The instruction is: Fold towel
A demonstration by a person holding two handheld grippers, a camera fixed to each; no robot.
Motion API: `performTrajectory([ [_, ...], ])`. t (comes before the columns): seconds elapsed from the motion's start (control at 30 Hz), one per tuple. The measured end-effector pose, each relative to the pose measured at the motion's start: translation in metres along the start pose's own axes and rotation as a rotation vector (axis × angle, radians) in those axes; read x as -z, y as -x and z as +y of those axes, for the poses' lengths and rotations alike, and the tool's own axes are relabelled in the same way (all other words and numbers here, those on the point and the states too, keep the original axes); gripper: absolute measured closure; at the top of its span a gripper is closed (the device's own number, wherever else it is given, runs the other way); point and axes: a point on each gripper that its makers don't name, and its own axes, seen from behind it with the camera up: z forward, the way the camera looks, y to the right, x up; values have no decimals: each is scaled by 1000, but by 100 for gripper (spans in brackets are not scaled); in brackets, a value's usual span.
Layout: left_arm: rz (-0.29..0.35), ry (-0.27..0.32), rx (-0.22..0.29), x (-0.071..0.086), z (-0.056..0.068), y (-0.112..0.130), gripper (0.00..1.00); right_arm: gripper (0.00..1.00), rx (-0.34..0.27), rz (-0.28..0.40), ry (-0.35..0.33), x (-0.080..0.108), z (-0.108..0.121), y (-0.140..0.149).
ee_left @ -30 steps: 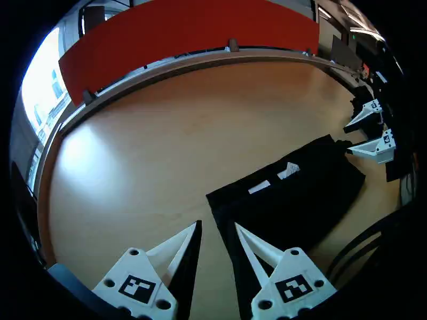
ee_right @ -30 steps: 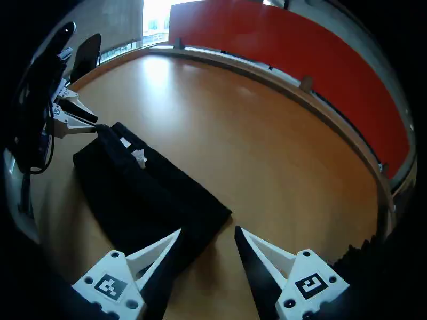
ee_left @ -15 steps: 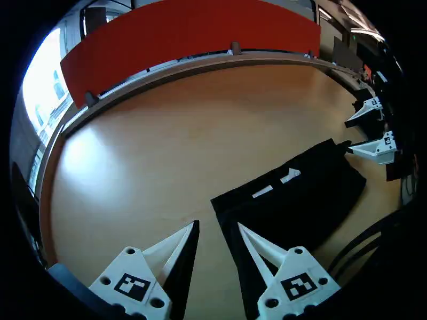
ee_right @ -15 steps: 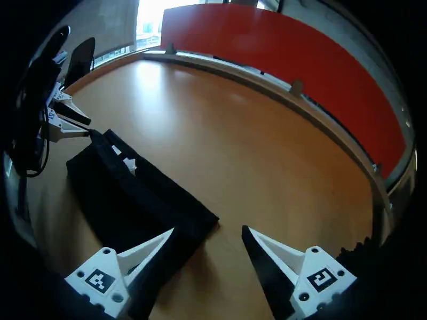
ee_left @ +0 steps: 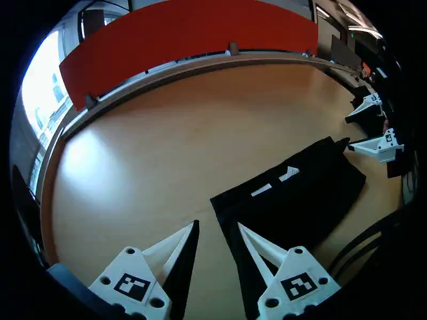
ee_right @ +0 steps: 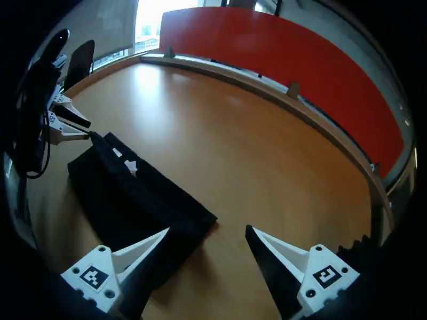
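The left gripper (ee_left: 216, 225) is open at the bottom of the left gripper view, its right finger overlapping the near corner of the black towel (ee_left: 299, 197). The right gripper (ee_right: 207, 229) is open too, its left finger over the towel's near end. The folded towel lies on the wooden table (ee_left: 160, 138). A red panel (ee_left: 187, 32) lines the table's far edge.

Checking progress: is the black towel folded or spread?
Folded: the black cloth towel lies on the wooden table as a narrow strip, layered edges stacked.
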Motion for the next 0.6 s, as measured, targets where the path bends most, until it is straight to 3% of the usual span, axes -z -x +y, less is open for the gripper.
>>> performTrajectory([
  [0.6,28,-21,-1,7,-3,-6,59,0,-8,20,-10,13,-9,4],
])
